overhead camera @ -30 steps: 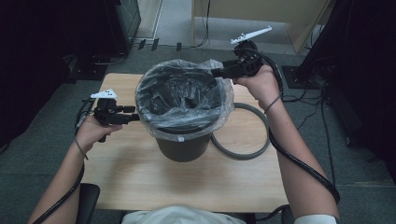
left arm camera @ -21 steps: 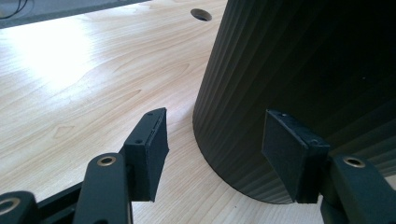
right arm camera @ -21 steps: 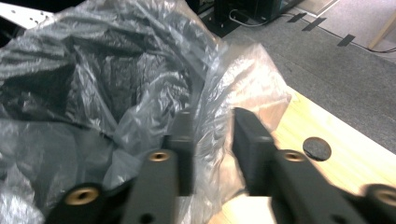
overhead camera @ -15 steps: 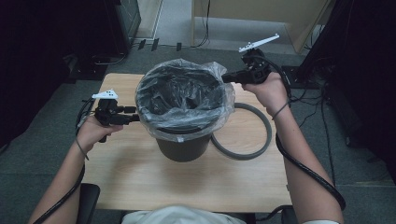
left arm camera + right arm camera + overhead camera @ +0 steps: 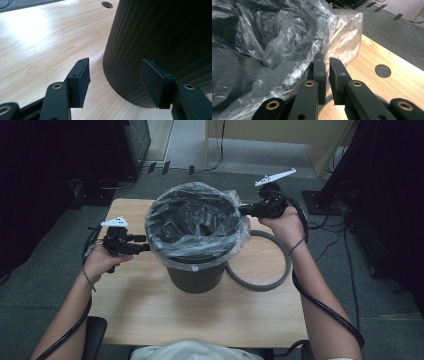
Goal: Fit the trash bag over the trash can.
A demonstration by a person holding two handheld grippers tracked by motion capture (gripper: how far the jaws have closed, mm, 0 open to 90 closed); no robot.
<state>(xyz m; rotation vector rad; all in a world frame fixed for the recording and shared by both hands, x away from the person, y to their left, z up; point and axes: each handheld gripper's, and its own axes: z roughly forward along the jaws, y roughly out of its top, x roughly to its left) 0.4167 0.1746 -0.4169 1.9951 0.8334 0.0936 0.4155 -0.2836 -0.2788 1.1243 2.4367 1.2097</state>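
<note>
1. At the far left, my left gripper (image 5: pixel 142 243) is hovering beside the dark ribbed bin (image 5: pixel 195 275). Its jaws are standing spread, one to either side of the bin's lower wall in the left gripper view, with nothing pressed between the pads.
2. In the middle of the wooden table (image 5: pixel 150 310), the bin is standing upright. A clear plastic bag (image 5: pixel 195 227) is lining it, its crinkled edge folding out over the rim all the way round.
3. Just right of the bin, a grey ring (image 5: pixel 260 285) is lying flat on the table (its near-left arc is tucked behind the bin).
4. At the right, my right gripper (image 5: pixel 244 210) is reaching in at the bin's upper right rim. Its jaws have just been closing and are now sitting almost together; in the right gripper view their tips are meeting the bag's loose edge (image 5: pixel 342 37), though I cannot tell whether any film is actually pinched between them.
</note>
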